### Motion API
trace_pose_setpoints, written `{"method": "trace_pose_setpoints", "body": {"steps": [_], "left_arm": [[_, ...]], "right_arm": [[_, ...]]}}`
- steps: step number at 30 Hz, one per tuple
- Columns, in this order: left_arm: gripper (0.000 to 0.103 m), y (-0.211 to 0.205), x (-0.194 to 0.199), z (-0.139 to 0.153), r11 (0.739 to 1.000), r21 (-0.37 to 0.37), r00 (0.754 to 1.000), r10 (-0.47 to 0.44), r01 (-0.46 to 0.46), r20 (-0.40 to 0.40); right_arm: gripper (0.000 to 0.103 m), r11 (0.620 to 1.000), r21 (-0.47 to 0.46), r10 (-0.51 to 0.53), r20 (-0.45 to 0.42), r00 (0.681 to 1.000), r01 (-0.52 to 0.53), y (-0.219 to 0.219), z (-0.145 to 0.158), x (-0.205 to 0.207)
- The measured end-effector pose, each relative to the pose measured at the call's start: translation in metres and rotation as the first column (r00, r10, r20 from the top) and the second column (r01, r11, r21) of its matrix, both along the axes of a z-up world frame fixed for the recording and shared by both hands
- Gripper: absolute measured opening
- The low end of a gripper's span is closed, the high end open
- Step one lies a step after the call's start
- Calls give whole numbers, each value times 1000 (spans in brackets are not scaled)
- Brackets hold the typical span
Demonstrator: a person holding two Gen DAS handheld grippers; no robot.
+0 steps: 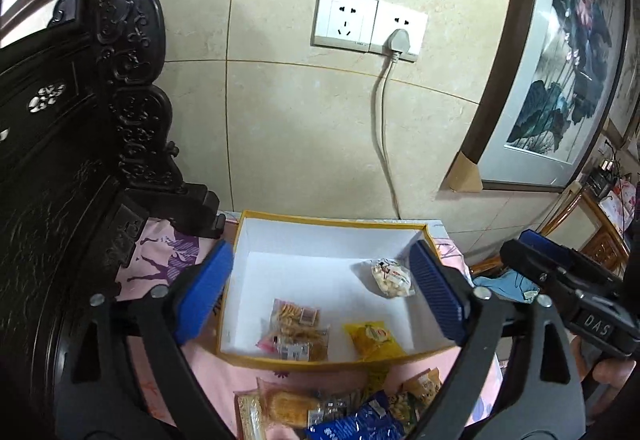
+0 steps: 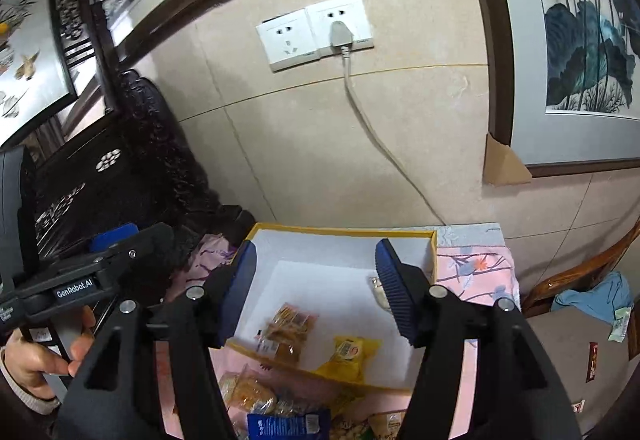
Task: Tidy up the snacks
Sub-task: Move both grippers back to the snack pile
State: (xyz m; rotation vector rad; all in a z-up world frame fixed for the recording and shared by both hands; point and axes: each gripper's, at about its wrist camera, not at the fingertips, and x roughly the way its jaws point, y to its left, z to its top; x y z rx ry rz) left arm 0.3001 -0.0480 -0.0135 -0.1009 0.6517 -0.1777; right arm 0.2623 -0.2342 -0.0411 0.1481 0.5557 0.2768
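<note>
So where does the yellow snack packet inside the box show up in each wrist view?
Left wrist: the yellow packet lies inside the white box, near its front wall, right of centre.
Right wrist: the same packet sits low centre, by the front wall.
Shared landmark: the wall socket above the box.

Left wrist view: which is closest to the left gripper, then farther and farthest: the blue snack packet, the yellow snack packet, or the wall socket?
From the left gripper:
1. Yellow snack packet, in the box, near wall.
2. Blue snack packet, on the cloth before the box.
3. Wall socket, high on the wall.

blue packet (image 1: 356, 425) cut off by bottom edge, white snack bag (image 2: 378, 290) half hidden behind fingers (image 2: 394, 290)
</note>
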Motion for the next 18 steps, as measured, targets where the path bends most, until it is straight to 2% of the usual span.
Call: {"method": "trace_pose_setpoints", "body": {"steps": [2,8,13,18], "left_arm": [[95,2,-17,-1,1000,14,1000,5,-5,22],[97,14,-67,-19,999,36,1000,23,-24,17],[98,23,-113,-43,999,38,1000,11,-10,-20],[98,35,-150,-69,1000,11,996,19,-18,-90]], "right_arm": [[63,999,-27,27,-9,1000,-27,5,-7,-12],[63,994,-77,78,-64,995,-82,12,-42,-48],[63,985,-113,110,-169,979,-130,3,-94,-84],[62,978,-125,124,-291,949,-166,-8,-151,-115]]}}
